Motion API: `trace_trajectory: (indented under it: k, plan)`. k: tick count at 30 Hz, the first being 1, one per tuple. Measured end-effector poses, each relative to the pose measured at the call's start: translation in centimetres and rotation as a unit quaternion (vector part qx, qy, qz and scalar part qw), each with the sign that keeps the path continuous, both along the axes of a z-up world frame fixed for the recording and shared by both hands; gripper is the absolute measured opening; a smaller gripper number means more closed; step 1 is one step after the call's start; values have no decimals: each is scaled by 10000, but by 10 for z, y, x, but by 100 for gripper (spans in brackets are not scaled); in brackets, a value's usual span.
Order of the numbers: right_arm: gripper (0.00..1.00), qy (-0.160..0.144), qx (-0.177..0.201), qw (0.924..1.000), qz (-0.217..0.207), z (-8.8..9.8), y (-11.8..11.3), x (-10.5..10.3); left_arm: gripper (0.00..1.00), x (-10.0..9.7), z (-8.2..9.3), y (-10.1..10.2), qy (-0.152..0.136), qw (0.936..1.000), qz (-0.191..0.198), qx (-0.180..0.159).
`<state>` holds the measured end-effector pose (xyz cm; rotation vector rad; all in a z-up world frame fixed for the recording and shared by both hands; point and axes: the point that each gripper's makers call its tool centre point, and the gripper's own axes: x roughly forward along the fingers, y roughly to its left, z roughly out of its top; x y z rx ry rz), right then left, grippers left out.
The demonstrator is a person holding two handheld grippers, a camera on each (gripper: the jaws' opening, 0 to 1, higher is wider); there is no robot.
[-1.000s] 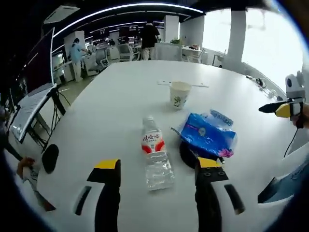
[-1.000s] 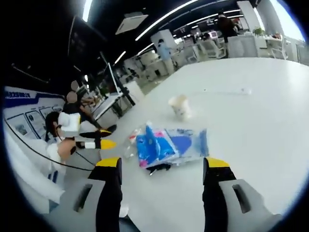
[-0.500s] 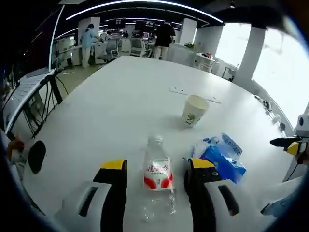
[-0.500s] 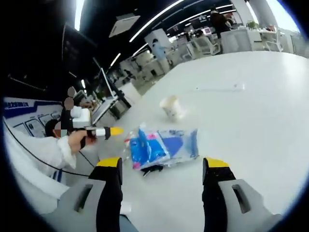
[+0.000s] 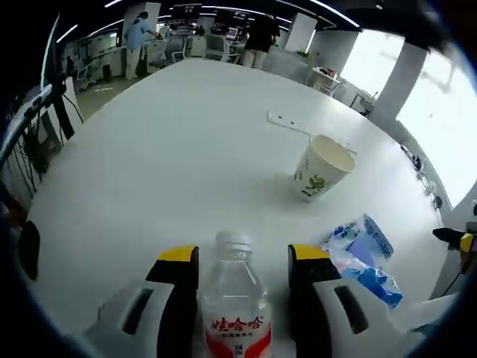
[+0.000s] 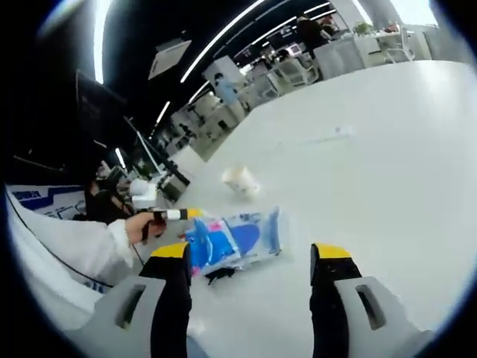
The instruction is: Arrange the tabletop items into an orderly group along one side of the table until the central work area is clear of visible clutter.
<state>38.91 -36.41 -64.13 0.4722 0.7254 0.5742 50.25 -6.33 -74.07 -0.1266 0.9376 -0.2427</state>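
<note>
Here the broad white table (image 5: 171,134) carried every item, with bare surface running off toward 12 o'clock in the left gripper view. Next in size, the blue plastic tissue pack (image 6: 235,240) lay flat on that table, just beyond the jaws of the right gripper (image 6: 252,255) and toward 11 o'clock of them; in the left gripper view the same pack (image 5: 365,257) sat at 3 o'clock.

The clear plastic water bottle with a red-and-white label (image 5: 232,306) lay between the jaws of the left gripper (image 5: 242,255), its cap pointing to 12 o'clock. The jaws stood close on either side of the bottle neck; whether they actually pressed it I could not tell. The right gripper's jaws stood wide apart and held nothing.

The white paper cup with a green motif (image 5: 320,165) stood upright but leaning in view, at 1 o'clock of the bottle and well apart from it. A small dark object (image 6: 218,274) lay against the pack's near edge; too small to identify.

Judgement: the bottle pick-up was the step in hand, with grouping barely begun. The next move likely called for a firm squeeze low on the bottle, since thin plastic may crumple or slip, then carrying it to one table edge.
</note>
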Motion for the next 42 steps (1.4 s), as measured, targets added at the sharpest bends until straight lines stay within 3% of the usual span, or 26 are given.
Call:
trace_trajectory:
  k: [6, 11, 14, 18, 21, 24, 28, 42]
  plan:
    - [61, 17, 127, 9998, -177, 0, -6, 10, 47, 6, -7, -3, 64, 9999, 140, 21]
    - [59, 114, 221, 9996, -154, -5, -3, 9, 44, 3, -14, -2, 190, 9994, 118, 271]
    - [59, 151, 365, 9990, -225, -4, -3, 10, 43, 7, -13, -2, 108, 9992, 134, 354]
    - [57, 183, 348, 9990, -235, -8, -4, 11, 38, 7, -13, -2, 30, 9989, 165, 440]
    - [56, 239, 378, 9987, -225, -11, -3, 10, 27, 7, -13, -7, 62, 9991, 41, 412]
    - [54, 288, 424, 9985, -202, -12, 0, 9, 24, 10, -11, -2, 45, 9988, 206, 450]
    - [53, 269, 450, 9984, -198, -11, 0, 9, 22, 9, -10, 0, 40, 9984, 93, 552]
    - [49, 242, 625, 9974, -271, -7, -4, 9, 21, 4, 29, 17, -480, 9974, 321, 436]
